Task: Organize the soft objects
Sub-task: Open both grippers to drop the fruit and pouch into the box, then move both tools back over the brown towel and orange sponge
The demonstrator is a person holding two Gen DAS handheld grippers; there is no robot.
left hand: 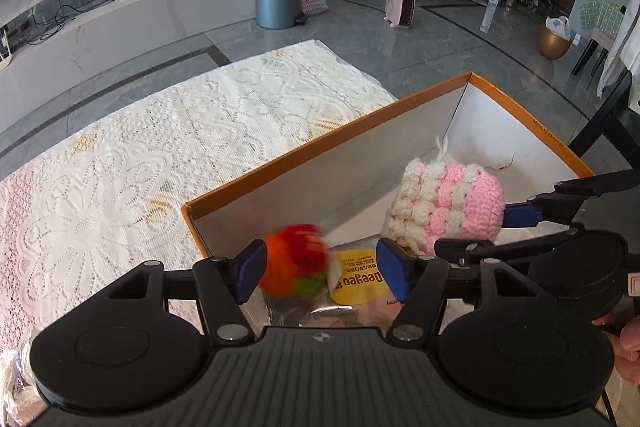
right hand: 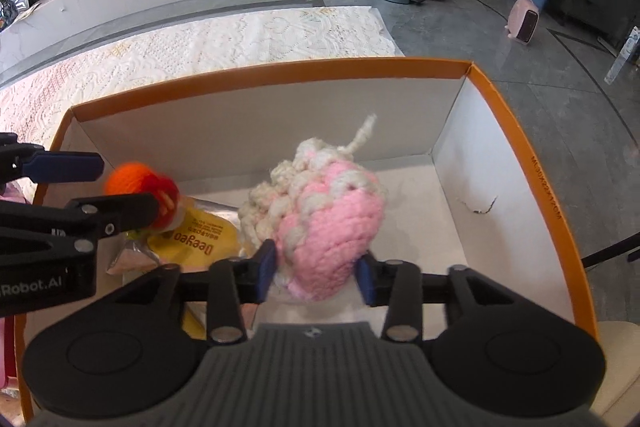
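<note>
Yellow label on a foil pouch (right hand: 200, 247) in the box (right hand: 516, 131) reads "Deegeo", seen upside down; smaller print under it too small to read. Box's right rim has a size code, blurred, something like "…x22x12CM". Left tongs' body shows "Robot.AI" in right wrist view. Left tongs (left hand: 320, 273) wide open; orange/red yarn ball (left hand: 294, 261) sits blurred betw. the blue pads, just beside the left pad, well clear of the right one, above the pouch at box's near-left corner. Can't tell if ball touches the pad. Right tongs (right hand: 316, 277) closed on the pink/white crochet piece (right hand: 320, 211), pads pressing both sides of its pink end, white end w/ loose yarn tail pointing to the far wall; piece is over the box's middle. Box is orange outside, white inside, on a lace-covered table (left hand: 160, 131).
</note>
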